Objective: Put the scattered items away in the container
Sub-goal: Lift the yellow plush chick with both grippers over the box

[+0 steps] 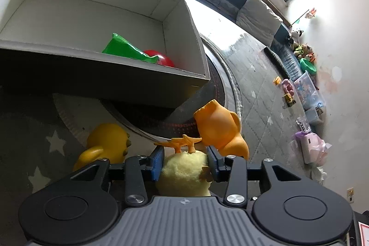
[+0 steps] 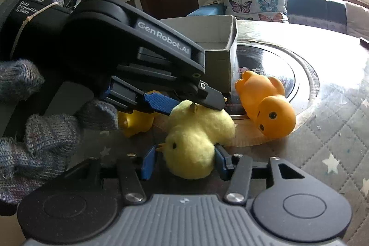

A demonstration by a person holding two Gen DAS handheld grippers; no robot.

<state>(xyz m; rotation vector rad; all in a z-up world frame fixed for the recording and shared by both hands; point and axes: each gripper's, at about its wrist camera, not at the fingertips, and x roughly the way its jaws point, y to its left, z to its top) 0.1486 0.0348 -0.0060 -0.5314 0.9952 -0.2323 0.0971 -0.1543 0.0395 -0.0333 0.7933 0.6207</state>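
A fluffy yellow chick (image 2: 196,142) lies on the rug. Both grippers are around it. My left gripper (image 1: 185,158) has its blue pads on either side of the chick's body (image 1: 182,172), near its orange feet (image 1: 182,142); in the right wrist view it (image 2: 196,105) reaches in from the left. My right gripper (image 2: 185,159) has its pads at both sides of the chick's head end. An orange rubber duck (image 2: 265,103) lies on its side just right, also in the left wrist view (image 1: 219,128). A yellow rubber duck (image 1: 106,144) lies left. The white box (image 1: 191,22) holds a green toy (image 1: 124,48) and a red ball (image 1: 165,59).
The box stands on a round dark mat (image 2: 276,66) over a star-patterned rug (image 2: 334,153). A butterfly cushion (image 2: 253,1) and a sofa lie beyond. Toys and storage bins (image 1: 306,89) line the far wall. A gloved hand (image 2: 34,130) holds the left gripper.
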